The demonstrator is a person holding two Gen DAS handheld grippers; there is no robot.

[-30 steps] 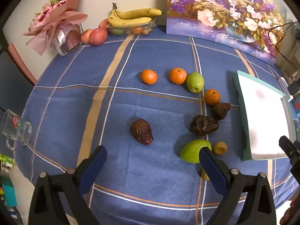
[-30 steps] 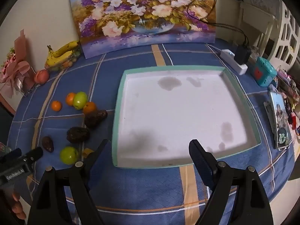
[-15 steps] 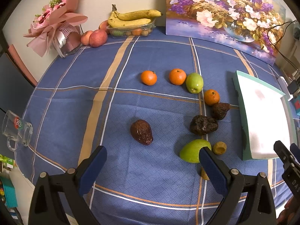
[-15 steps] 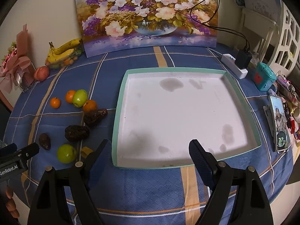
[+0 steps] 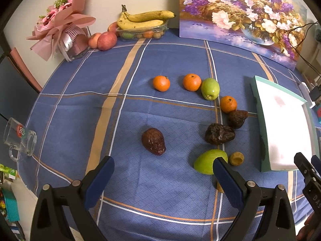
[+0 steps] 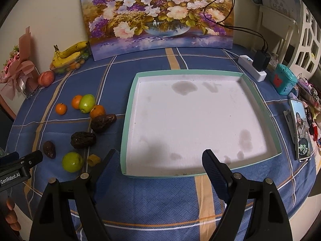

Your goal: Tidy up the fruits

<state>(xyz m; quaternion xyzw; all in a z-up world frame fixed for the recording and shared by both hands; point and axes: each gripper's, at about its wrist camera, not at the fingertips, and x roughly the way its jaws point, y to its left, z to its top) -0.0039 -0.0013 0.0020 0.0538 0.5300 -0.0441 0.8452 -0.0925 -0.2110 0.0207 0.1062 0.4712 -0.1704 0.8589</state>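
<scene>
**Ann:** Blue checked tablecloth (image 5: 80, 104) fills the left wrist view, and the left tongs (image 5: 162, 170) hang over it spread wide, gripping nothing. Straight ahead of the tips lies a wrinkled dark brown fruit (image 5: 153, 144); a green apple (image 5: 208, 164) sits just at the right-hand tip.

**Ben:** Beyond that?

**Ann:** Two more shrivelled dark fruits (image 5: 219, 134), three small oranges (image 5: 161, 83), a second green apple (image 5: 210, 89) and a little yellowish piece (image 5: 236, 158), all loose ahead and to the right. A glass mug (image 5: 20, 138) stands far left.

**Ben:** Right wrist view?

**Ann:** Right tongs (image 6: 158, 159) also spread, empty, poised above the near edge of a shallow mint-rimmed white tray (image 6: 260, 108). Nothing in it but stains, so I'd judge the sorting hasn't started; every fruit remains to be moved.

**Ben:** Obstacles?

**Ann:** The path looks open. A phone (image 6: 301, 132) and white power strip (image 6: 251, 68) sit to the right, past the tray; bananas (image 6: 69, 53) at the back look like bystanders.
</scene>
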